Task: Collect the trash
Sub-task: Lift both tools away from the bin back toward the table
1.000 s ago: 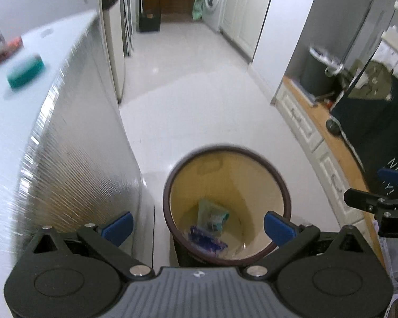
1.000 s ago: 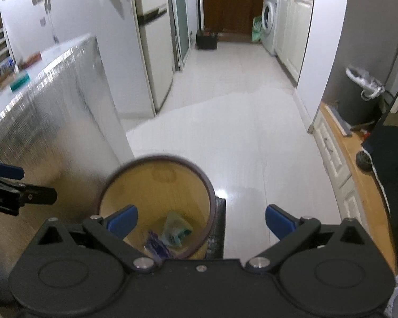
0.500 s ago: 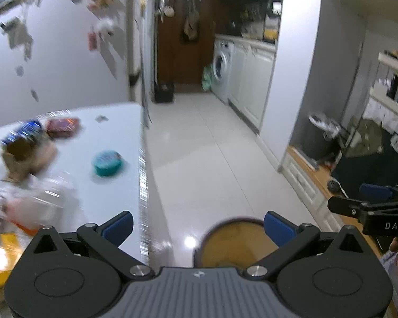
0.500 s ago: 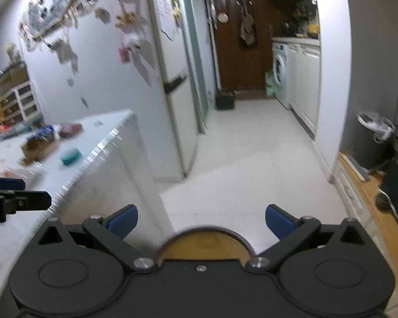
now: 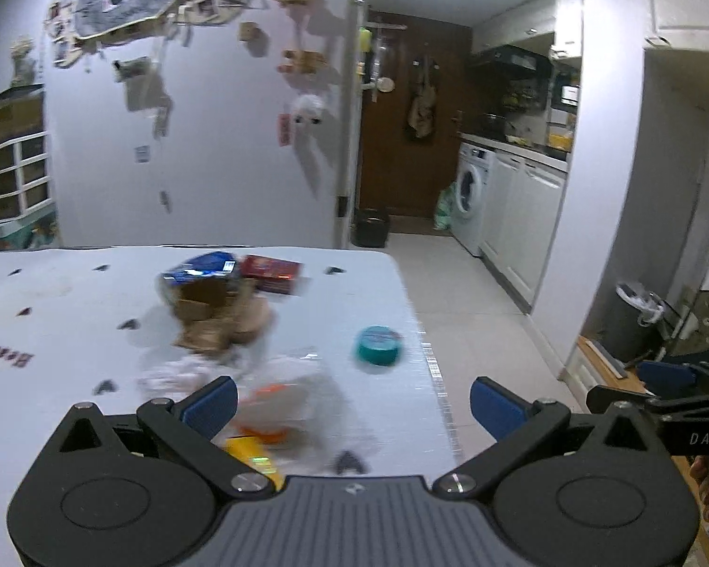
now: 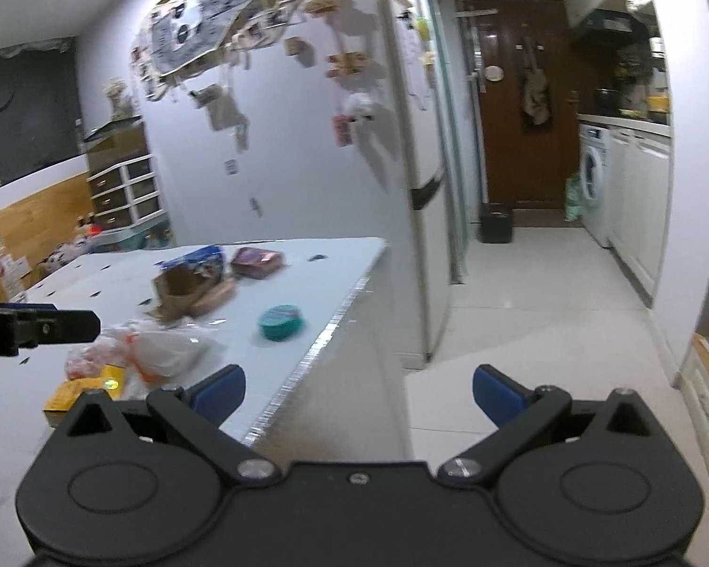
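We've got open room along the white table's (image 5: 71, 312) right edge; only the round teal tin (image 5: 377, 342) sits there, litter pile (image 5: 222, 312) crowding mid-table.

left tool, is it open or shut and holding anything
Open and empty. The left tool shows its blue fingertips spread wide apart, with only the white table and its litter visible between them.

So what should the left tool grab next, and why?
Probably it should dip forward to the clear plastic bag. The left tool is open and empty, and that bag lies right ahead of it, nearer than the teal lid or the brown paper on the white table.
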